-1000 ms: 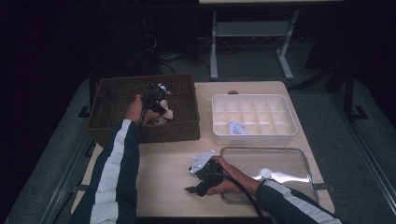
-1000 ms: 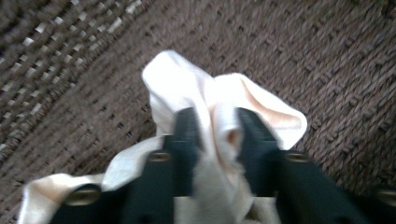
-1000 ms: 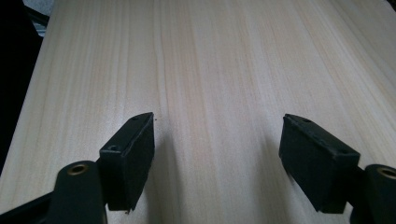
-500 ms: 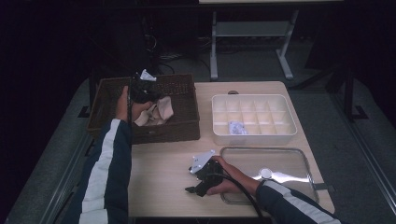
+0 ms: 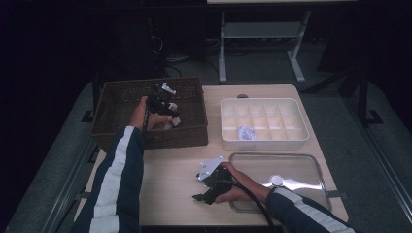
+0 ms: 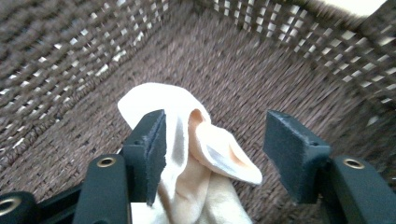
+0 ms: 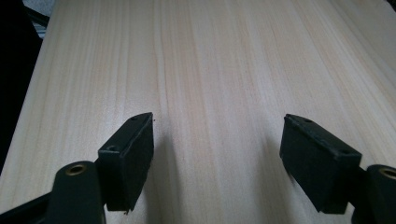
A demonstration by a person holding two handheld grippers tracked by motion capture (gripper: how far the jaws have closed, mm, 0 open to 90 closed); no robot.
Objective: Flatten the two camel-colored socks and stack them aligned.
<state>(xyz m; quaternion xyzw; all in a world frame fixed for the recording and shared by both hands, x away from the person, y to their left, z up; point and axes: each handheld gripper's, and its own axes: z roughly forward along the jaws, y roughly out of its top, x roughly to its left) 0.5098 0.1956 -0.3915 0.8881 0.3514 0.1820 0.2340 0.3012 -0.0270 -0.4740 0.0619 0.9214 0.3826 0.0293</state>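
- Tongs, left: the left gripper [image 5: 167,108] is held inside the woven basket, and its jaws have just been opening. In the left gripper view they stand apart, with a cream cloth [image 6: 196,154] between them; the cloth lies against one pad [image 6: 156,149], while the other pad is well clear of it.
- Tongs, right: the right gripper [image 5: 200,196] is laid low over the near part of the table. Its jaws are set wide apart in the right gripper view, with bare wood seen between them.
- Table [image 5: 175,170]: a pale wooden top, on which every item below is carried.
- Woven basket [image 5: 121,97]: a dark brown, open-weave container placed at the far left of the table. The cloth rests on its floor, near the right-hand wall as seen from the high view.
- Clear lid [image 5: 301,167]: a flat transparent cover with a round knob, laid at the near right, just beside the right hand.
- White tray [image 5: 291,141]: a box divided into compartments, set beyond the lid. A small pale item [image 5: 247,133] is seen in one compartment of the near row.
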